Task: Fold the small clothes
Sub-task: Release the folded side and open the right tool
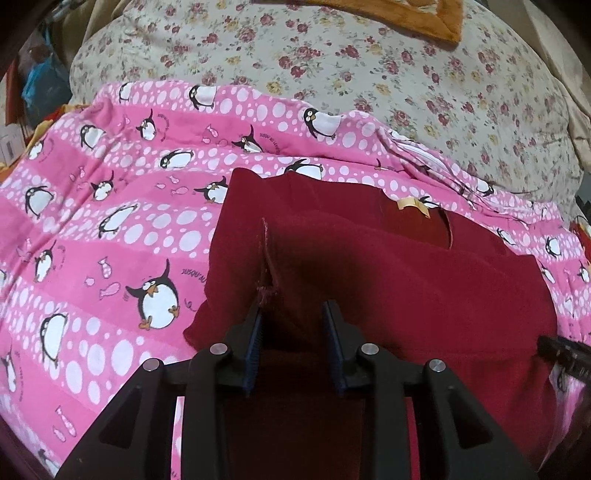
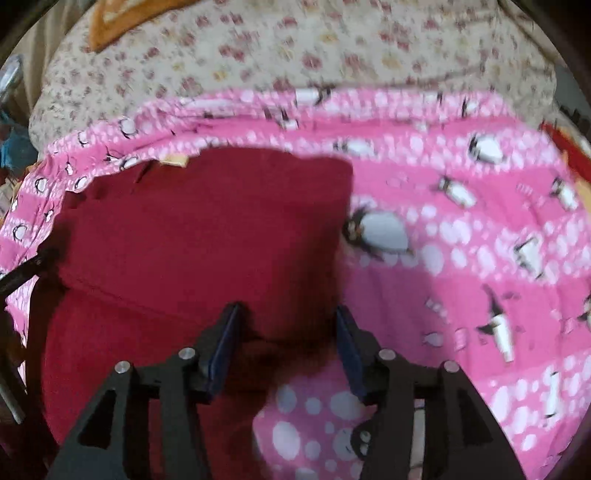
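A dark red garment (image 1: 388, 280) lies spread on a pink penguin-print blanket (image 1: 110, 206), its neck opening and a yellowish label (image 1: 413, 205) towards the far side. My left gripper (image 1: 293, 310) hovers low over the garment's left part. A raised, frayed ridge of red cloth stands against its left pad, and the jaws stand apart without pinching it. In the blurred right wrist view my right gripper (image 2: 288, 312) is open over the red garment's (image 2: 192, 236) right edge, with red cloth and blanket showing between the fingers. The label (image 2: 175, 158) shows at the far edge.
A floral-print quilt or pillow (image 1: 369, 62) lies beyond the pink blanket (image 2: 461, 240), with an orange cloth (image 1: 424, 18) on top of it. Clutter sits at the far left off the bed (image 1: 37, 85). A black gripper tip (image 1: 561, 354) pokes in at the right edge.
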Tool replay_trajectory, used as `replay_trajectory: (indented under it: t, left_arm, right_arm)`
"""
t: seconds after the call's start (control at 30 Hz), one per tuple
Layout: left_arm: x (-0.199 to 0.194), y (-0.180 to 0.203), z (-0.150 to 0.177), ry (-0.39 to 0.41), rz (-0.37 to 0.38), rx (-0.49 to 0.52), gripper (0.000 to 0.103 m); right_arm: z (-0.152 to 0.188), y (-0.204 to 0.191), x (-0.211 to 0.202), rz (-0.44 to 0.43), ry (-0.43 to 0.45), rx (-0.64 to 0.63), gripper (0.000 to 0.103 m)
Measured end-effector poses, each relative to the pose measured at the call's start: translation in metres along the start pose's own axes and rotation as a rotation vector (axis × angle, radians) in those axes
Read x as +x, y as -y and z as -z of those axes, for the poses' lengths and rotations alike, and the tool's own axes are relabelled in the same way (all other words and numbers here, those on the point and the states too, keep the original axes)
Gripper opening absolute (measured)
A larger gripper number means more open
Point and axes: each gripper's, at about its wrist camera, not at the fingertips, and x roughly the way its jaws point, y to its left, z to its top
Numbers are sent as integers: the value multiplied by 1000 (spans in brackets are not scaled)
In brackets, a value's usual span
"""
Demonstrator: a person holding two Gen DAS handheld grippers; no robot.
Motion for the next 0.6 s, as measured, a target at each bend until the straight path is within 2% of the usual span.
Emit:
replay_trajectory:
  t: [0.17, 0.33, 0.5, 0.6]
  left_arm:
    - [-13, 2, 7, 8, -1, 26, 11]
    - [-26, 3, 16, 4, 13, 35, 12]
    - [-46, 0, 37, -14, 51, 33, 13]
    - [-57, -5, 60, -49, 95, 17, 18]
  right_arm:
    - [8, -3, -26, 7, 20, -21, 55]
    - [33, -3, -55, -89, -12, -42, 64]
    - [71, -5, -70, -124, -45, -79, 64]
    - [90, -4, -74, -153, -62, -78, 65]
